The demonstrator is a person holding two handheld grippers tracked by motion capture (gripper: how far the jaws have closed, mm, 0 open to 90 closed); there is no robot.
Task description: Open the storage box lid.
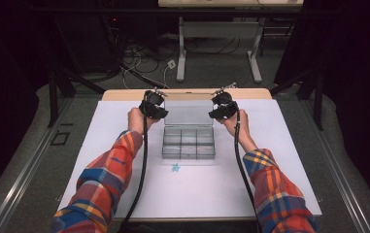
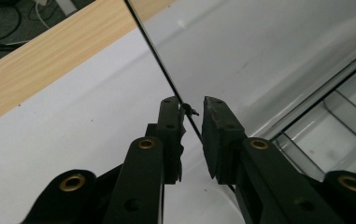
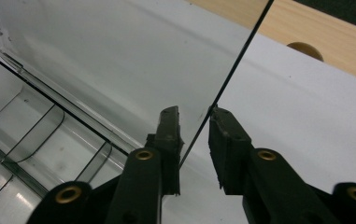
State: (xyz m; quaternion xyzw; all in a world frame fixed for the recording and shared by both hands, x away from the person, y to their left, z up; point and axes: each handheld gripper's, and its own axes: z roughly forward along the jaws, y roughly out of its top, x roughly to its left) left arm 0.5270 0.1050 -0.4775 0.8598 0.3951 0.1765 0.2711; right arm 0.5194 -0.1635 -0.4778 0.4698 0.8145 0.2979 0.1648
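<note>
A clear plastic compartment box sits mid-table with its lid swung up and back. My left gripper is at the lid's left side edge. In the left gripper view the thin lid edge runs between the jaws close to the left pad, with a gap to the right one. My right gripper is at the lid's right side edge. There the lid passes between the jaws near the right pad, with a gap to the left one. Empty compartments lie below.
A small blue star-shaped piece lies on the white mat in front of the box. A wooden strip of the table runs along the far edge, with a round hole in it. Table legs and cables stand on the floor beyond.
</note>
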